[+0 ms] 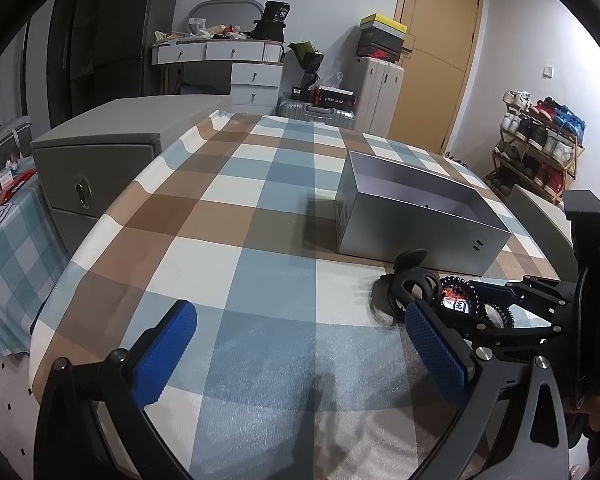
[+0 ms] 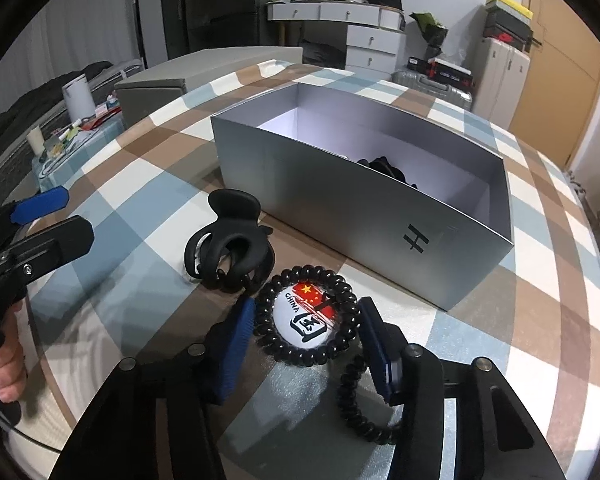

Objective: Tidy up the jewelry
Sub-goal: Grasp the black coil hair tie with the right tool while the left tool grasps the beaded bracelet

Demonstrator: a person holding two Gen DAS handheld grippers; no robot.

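The step in hand looks like picking up the next loose piece to drop into the grey box [image 2: 364, 208]. The right gripper [image 2: 306, 336] sits low over the table [image 2: 148, 304] with its fingers parted on either side of a round badge [image 2: 314, 316], which bears a red flag and the word CHINA and lies inside a black coil hair tie [image 2: 268, 324]. The blue pads stand just outside the coil at 9 and 3 o'clock; whether they touch it I cannot tell, but nothing is lifted.

The next move, as I judge it, calls for closing on the coil and badge together, or on one alone, then carrying the catch to 1 o'clock over the box rim. The coil is springy and could slip or drag the badge.

The left gripper [image 1: 300, 356] hovers with its fingers wide apart and empty, away at 9 o'clock from the work.

Count on the table: one badge, one black claw clip [image 2: 228, 252] at 11 o'clock of the badge, and two coil ties, the second [image 2: 354, 404] trailing under the right finger. One box, with at least one dark item [image 2: 384, 168] inside, too hidden to name.
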